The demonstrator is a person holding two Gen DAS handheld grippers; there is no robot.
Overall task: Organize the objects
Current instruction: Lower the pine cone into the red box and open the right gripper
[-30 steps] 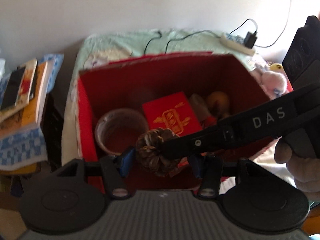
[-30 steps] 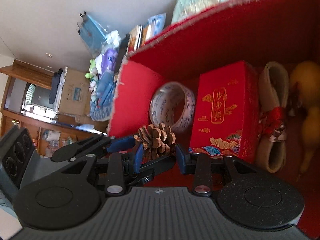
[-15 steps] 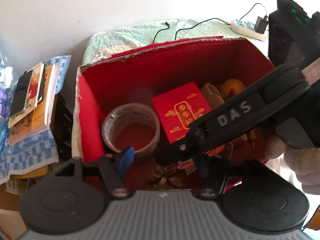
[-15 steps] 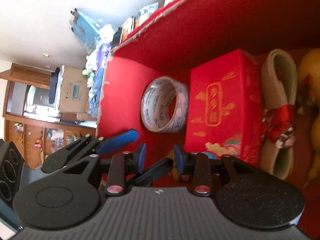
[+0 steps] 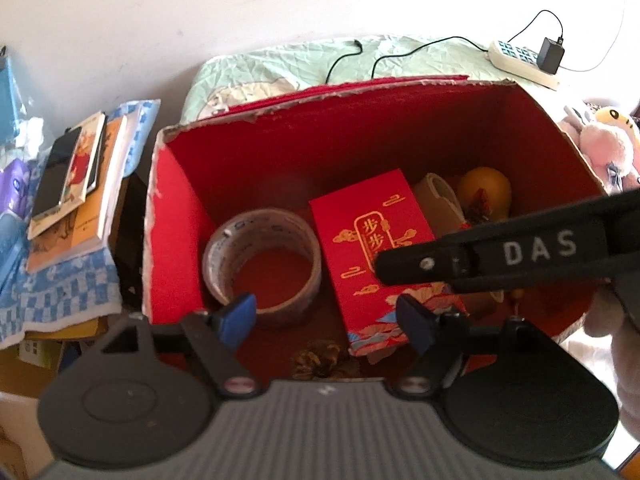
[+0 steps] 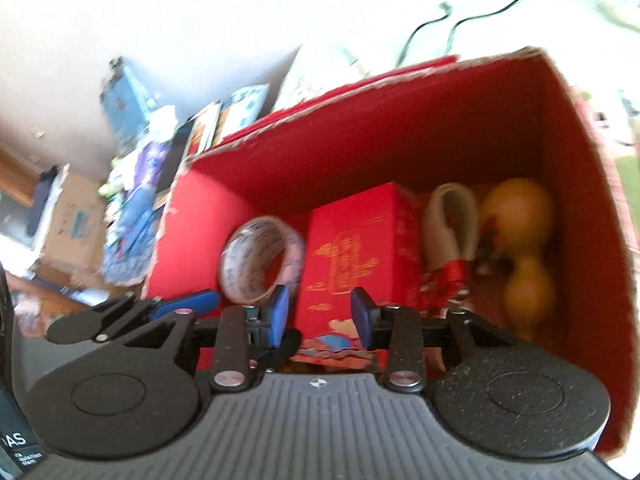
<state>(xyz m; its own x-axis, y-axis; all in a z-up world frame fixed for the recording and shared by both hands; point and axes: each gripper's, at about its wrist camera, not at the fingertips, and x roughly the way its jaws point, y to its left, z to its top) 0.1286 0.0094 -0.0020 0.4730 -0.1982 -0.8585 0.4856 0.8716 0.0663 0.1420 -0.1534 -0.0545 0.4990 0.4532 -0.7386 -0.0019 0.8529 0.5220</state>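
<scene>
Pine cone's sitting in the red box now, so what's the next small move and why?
Probably lift both grippers clear of the red box. The pine cone lies on its floor, free of the left gripper, whose fingers have just been opening, and the right gripper holds nothing.

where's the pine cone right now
In the left wrist view the pine cone lies on the floor of the red box, at its near edge, just in front of the tape roll and the red gift box.

Bed with pale green quilt point(image 5: 420, 60) carries open red box point(image 5: 176, 240), its far wall toward the wall. White power strip point(image 5: 520, 62) with black adapter and cables lies behind it; plush toys point(image 5: 600, 148) just beside.
</scene>
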